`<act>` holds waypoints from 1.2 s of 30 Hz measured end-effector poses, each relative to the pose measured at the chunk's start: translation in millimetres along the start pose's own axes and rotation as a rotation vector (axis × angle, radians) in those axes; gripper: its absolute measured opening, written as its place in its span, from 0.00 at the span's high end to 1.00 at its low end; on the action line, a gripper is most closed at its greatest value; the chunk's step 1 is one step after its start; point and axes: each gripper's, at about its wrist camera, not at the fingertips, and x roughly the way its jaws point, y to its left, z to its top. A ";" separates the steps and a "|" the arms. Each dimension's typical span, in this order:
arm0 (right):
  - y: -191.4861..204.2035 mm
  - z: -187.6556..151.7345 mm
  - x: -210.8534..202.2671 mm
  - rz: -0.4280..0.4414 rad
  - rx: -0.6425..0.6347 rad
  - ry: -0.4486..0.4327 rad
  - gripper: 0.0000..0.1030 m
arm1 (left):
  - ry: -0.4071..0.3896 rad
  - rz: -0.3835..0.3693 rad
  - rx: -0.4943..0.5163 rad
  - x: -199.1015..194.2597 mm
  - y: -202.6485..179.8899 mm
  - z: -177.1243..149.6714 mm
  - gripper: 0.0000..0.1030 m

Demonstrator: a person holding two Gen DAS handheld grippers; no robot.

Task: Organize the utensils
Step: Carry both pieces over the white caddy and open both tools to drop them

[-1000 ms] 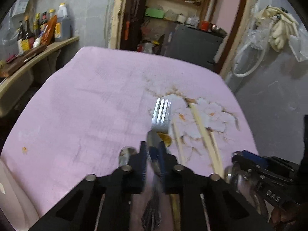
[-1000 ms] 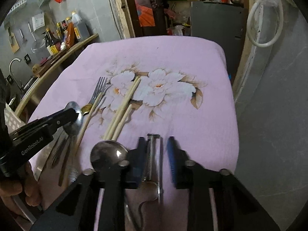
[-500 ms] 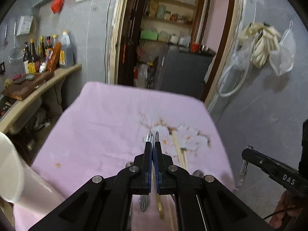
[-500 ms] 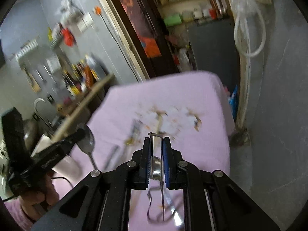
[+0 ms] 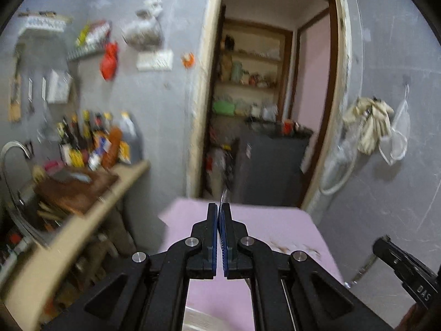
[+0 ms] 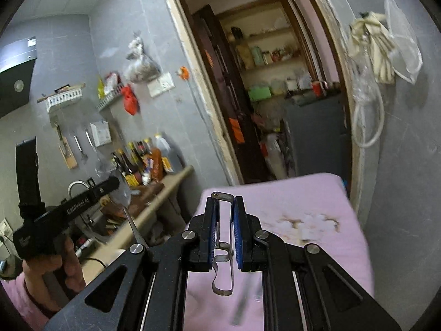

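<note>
My left gripper is shut on a steel spoon, held edge-on, with only a thin sliver of it showing above the blue pads. In the right wrist view the same left gripper is at the left, a hand around its grip, and the spoon hangs from it, handle sloping down. My right gripper is shut on a bent steel peeler, whose loop hangs below the pads. Both are well above the pink flowered tablecloth. The right gripper shows at the left view's right edge.
A wooden counter with several bottles and a tap runs along the left. Behind the table is a doorway with a dark grey cabinet. A hose hangs on the right wall. Blurred utensils lie on the cloth.
Both grippers rose from the table, the left with the spoon and the right with the peeler. Both views tilted up to the wall and doorway. The jaws closed tighter on them.
</note>
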 end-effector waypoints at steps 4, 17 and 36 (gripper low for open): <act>53.7 -1.7 10.6 0.037 -0.009 -0.026 0.90 | -0.046 0.069 0.028 -12.9 52.6 9.4 0.97; 120.8 -56.7 62.9 0.034 -0.156 0.033 0.90 | -0.064 0.214 0.092 16.3 129.0 -35.4 0.97; 115.7 -109.5 94.5 0.006 -0.138 0.180 0.83 | 0.071 0.018 0.044 25.4 119.6 -95.4 0.71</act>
